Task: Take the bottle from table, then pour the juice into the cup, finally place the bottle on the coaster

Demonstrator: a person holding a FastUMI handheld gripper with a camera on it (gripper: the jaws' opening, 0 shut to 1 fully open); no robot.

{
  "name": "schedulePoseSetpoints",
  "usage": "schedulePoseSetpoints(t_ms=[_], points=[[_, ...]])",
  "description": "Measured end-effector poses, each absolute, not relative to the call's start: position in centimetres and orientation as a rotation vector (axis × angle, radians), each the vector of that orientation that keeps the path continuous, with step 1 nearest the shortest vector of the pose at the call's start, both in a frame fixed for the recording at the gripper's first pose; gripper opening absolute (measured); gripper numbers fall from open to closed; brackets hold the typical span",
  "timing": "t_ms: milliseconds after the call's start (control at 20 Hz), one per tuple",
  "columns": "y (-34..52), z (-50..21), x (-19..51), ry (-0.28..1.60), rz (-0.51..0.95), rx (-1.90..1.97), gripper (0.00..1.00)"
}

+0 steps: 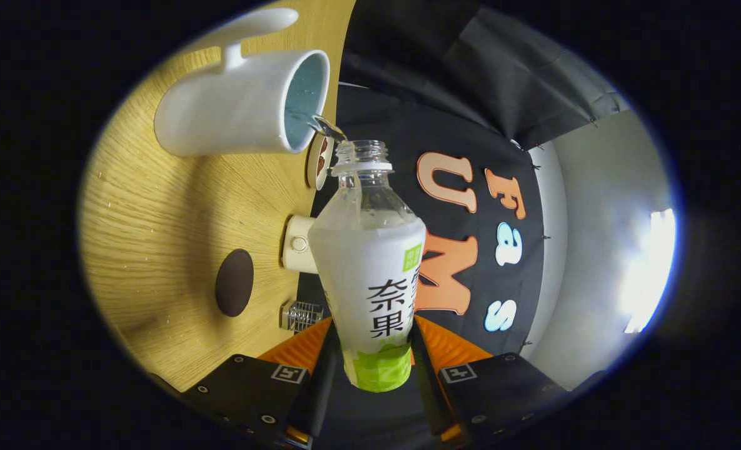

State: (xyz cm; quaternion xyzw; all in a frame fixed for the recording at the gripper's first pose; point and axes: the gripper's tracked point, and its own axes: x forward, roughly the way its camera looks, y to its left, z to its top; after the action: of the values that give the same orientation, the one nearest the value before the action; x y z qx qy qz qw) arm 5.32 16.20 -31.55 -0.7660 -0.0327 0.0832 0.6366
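Bottle (370,269) tipped over the cup (239,106), clamped in my gripper (373,369).

On the wooden table (139,219), starting from the left, a dark round coaster (233,282) lies bare, well apart from the cup and nearer my fingers. The white cup stands farther along the table, its handle pointing away from the coaster and its mouth facing the bottle's open neck; a thin stream of clear liquid (327,127) runs from the neck over the cup's rim. At the table's far edge sit a small round dish (318,161), a pale squat container (298,244) and a clear ribbed glass (302,314). My two fingers press on the bottle's lower body from both sides, holding its labelled, uncapped body between them.
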Motion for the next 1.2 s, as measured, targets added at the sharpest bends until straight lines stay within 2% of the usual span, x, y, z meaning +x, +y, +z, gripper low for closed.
schedulePoseSetpoints(t_ms=[1200], points=[[16.69, -31.17, 5.31, -0.148, 0.211, -1.817, 0.63]])
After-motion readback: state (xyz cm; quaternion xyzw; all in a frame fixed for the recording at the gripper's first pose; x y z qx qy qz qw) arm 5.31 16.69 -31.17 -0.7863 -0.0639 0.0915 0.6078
